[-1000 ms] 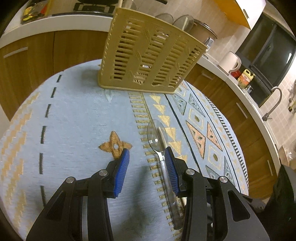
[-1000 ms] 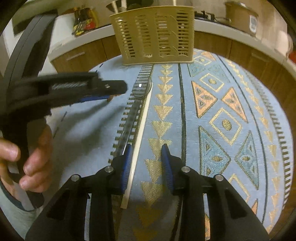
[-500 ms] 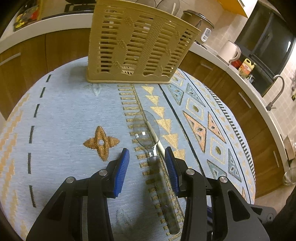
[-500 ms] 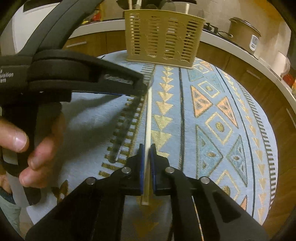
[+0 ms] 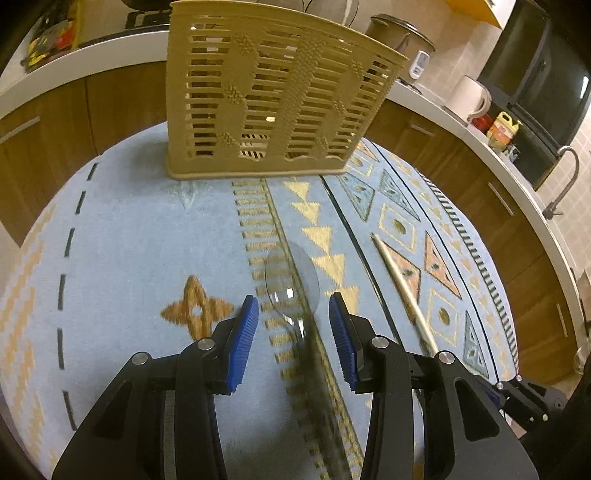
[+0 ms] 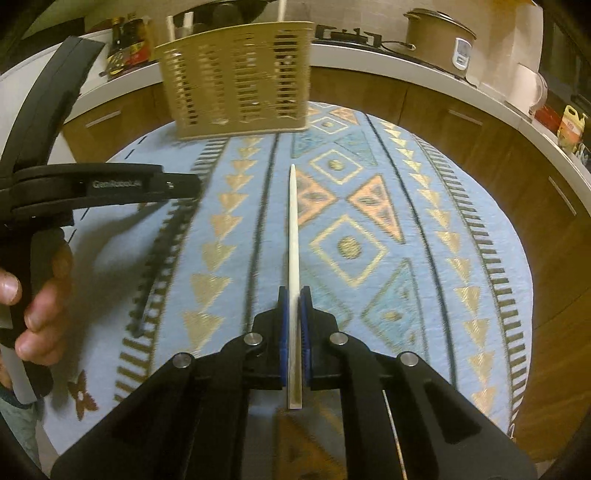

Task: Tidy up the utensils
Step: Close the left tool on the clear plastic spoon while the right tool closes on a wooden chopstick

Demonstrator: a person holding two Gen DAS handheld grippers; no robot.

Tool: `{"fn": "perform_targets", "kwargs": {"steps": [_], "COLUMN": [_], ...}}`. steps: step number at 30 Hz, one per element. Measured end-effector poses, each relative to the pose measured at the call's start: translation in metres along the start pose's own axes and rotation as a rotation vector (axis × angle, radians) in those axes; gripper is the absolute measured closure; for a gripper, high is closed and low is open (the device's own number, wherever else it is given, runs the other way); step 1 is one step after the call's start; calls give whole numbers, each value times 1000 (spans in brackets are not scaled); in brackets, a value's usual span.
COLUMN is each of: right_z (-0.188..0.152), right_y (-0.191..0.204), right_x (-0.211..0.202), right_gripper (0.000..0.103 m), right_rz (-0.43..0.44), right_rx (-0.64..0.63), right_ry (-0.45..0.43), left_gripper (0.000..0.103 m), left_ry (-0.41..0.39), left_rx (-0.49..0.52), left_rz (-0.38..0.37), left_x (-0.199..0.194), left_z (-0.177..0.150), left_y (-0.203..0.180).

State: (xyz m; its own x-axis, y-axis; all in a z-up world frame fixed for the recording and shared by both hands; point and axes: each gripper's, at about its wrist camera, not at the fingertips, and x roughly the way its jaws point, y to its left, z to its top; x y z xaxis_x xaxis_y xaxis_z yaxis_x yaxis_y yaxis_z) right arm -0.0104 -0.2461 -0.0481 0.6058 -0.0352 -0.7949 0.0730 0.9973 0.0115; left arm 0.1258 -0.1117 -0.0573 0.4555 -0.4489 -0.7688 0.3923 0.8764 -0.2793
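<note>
A clear plastic spoon [image 5: 291, 284] lies on the blue patterned tablecloth [image 5: 140, 251], bowl pointing toward a tan slotted utensil basket [image 5: 273, 107] at the table's far side. My left gripper [image 5: 293, 317] stands open, its blue pads on either side of the spoon's neck without touching it. My right gripper [image 6: 294, 295] is shut on a white chopstick [image 6: 293, 229], which points forward toward the basket [image 6: 240, 81]. The chopstick [image 5: 402, 291] shows right of the spoon in the left wrist view. White sticks stand in the basket. The left gripper [image 6: 184, 182] reaches in from the left.
A person's hand [image 6: 40, 295] holds the left gripper's handle. The round table ends close behind the basket. Beyond it runs a curved counter [image 5: 480, 136] with a rice cooker [image 5: 399, 33], a white kettle [image 5: 472, 96] and a sink tap [image 5: 565, 177].
My right gripper closed on the chopstick and carried it rightward, away from the spoon. The left gripper shifted so the spoon's neck now sits between its open jaws.
</note>
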Motion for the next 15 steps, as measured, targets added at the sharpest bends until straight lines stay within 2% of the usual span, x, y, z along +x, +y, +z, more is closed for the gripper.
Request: {"fn": "perform_targets", "kwargs": {"steps": [5, 10, 12, 14, 15], "right_z": [8, 20, 32, 45, 55], "right_y": [-25, -42, -47, -50, -52], "right_x": [7, 16, 21, 27, 32], "right_gripper": [98, 97, 92, 81, 79], "right_rz": [-5, 86, 145, 188, 205], "right_rx": [30, 51, 53, 55, 51], "right_ry": [19, 101, 148, 185, 206], "left_gripper": [60, 58, 58, 58, 58], "left_ry": [17, 26, 39, 55, 69], "left_rx": [28, 80, 113, 134, 144], "left_rz": [69, 119, 135, 143, 143], "left_x": [12, 18, 21, 22, 22], "left_z": [12, 16, 18, 19, 20], "left_y": [-7, -18, -23, -25, -25]}}
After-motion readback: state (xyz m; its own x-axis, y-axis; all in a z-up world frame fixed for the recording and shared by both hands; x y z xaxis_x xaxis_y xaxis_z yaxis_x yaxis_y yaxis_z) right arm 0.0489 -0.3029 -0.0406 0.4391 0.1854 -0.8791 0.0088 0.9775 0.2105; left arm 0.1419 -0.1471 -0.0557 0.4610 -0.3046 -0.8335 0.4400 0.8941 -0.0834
